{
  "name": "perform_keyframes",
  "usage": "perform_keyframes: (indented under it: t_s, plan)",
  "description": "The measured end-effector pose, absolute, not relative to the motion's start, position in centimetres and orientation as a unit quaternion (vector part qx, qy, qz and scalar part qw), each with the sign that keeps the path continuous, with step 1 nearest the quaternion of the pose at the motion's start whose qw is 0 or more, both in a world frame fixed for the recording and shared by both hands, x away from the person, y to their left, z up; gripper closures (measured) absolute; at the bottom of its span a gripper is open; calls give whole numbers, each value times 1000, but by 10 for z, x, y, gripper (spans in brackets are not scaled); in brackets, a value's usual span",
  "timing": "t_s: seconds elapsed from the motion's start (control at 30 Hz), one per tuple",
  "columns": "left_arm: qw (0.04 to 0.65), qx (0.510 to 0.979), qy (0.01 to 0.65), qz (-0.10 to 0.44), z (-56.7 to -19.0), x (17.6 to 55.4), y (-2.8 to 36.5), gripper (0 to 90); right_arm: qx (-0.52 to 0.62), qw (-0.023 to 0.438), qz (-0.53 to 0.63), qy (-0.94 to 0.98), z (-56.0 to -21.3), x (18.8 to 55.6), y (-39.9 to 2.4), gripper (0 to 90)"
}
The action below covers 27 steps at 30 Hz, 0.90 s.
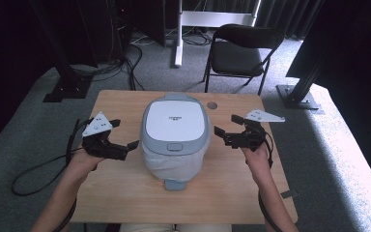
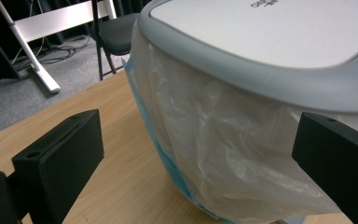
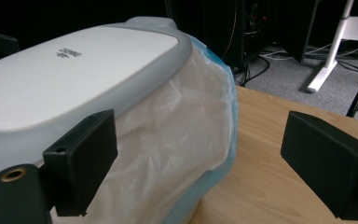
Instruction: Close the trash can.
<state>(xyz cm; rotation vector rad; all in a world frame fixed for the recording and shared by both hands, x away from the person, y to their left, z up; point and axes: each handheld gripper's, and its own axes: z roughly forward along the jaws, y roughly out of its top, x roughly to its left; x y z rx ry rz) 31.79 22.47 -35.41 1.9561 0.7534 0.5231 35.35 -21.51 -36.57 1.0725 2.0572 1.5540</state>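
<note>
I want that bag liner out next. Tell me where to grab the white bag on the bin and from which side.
Probably best to take the white bag at its loose overhang just under the grey lid rim, coming in level from the bin's flanks. The film billows out and creases there, giving folds to pinch. The left gripper and right gripper already face those flanks, jaws open, not touching.
</note>
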Motion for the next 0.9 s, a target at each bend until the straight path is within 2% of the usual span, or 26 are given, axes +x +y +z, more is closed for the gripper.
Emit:
perform_keyframes:
  t_s: [0.9]
  plan:
    - [474, 801, 320, 175, -408, 320, 236, 21, 444, 161, 515, 715, -430, 350, -246, 102]
